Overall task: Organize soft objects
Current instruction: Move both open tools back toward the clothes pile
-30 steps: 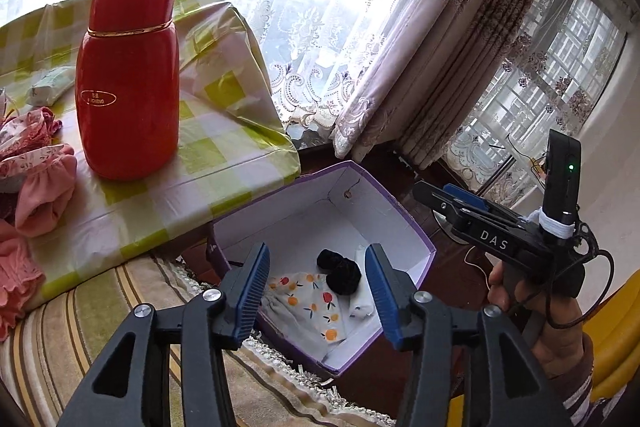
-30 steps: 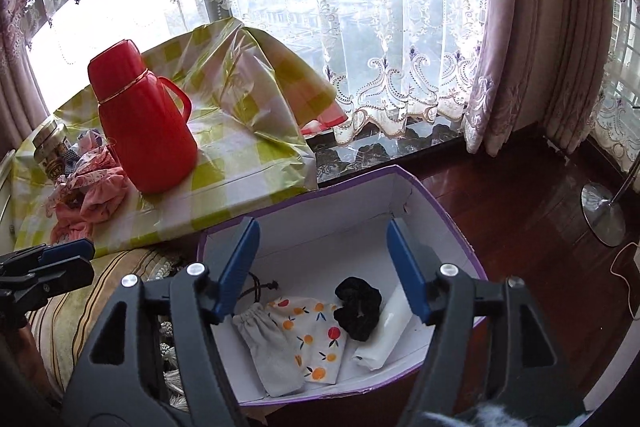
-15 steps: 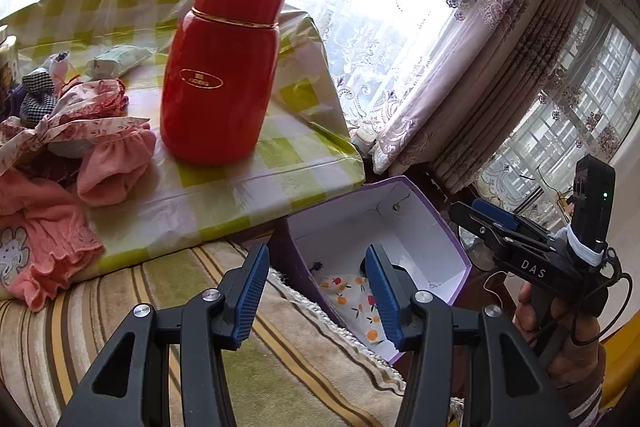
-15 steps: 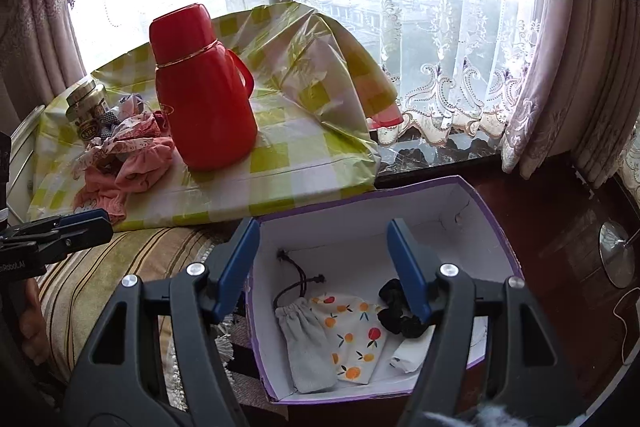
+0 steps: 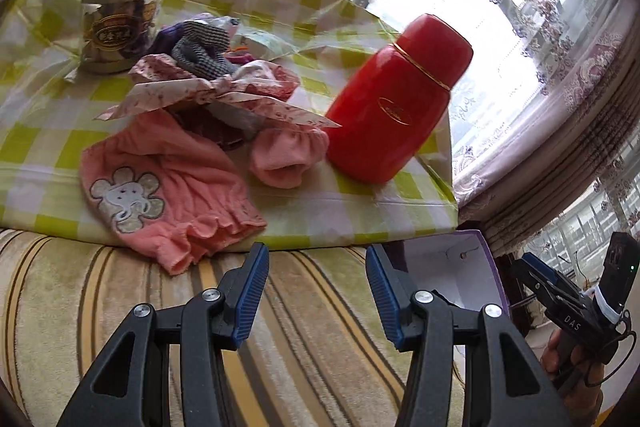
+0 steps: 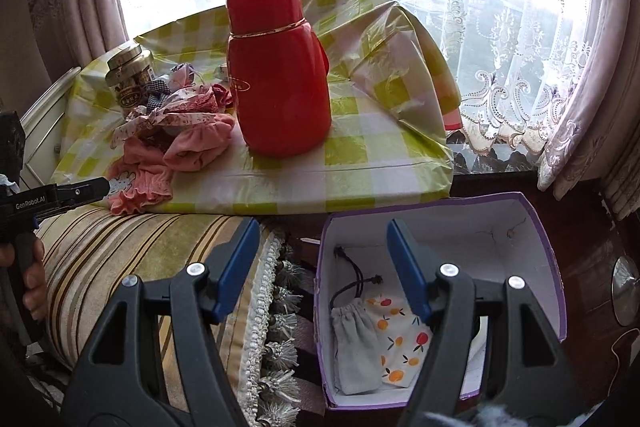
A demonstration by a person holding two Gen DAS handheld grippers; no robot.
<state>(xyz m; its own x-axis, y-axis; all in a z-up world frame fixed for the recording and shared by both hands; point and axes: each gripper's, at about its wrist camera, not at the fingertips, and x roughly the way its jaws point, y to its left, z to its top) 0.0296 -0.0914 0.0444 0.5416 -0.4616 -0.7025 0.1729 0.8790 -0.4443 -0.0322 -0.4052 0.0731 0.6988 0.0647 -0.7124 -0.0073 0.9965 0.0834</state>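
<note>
The soft things sit in a loose heap on the checked worktop, toward its left side beside the red flask: a pink cloth with an elephant patch hangs over the front edge onto the striped cushion, with a floral-ribbon piece and a grey checked cloth piled behind it. The purple-edged box stands on the floor below the worktop's right front corner, probably as the collecting bin, since a grey drawstring pouch and a fruit-print cloth already lie inside.

The left claw is apart and empty, aimed at the front edge just short of the pink cloth, likely the next pick. The right claw is also apart with nothing in it, hanging above the box's left wall.

Writing: "GenRobot.AI" on the left tool's body, "DAS" on the right one. The gold-lidded jar at the back left corner and the flask both carry labels too small to read.
</note>
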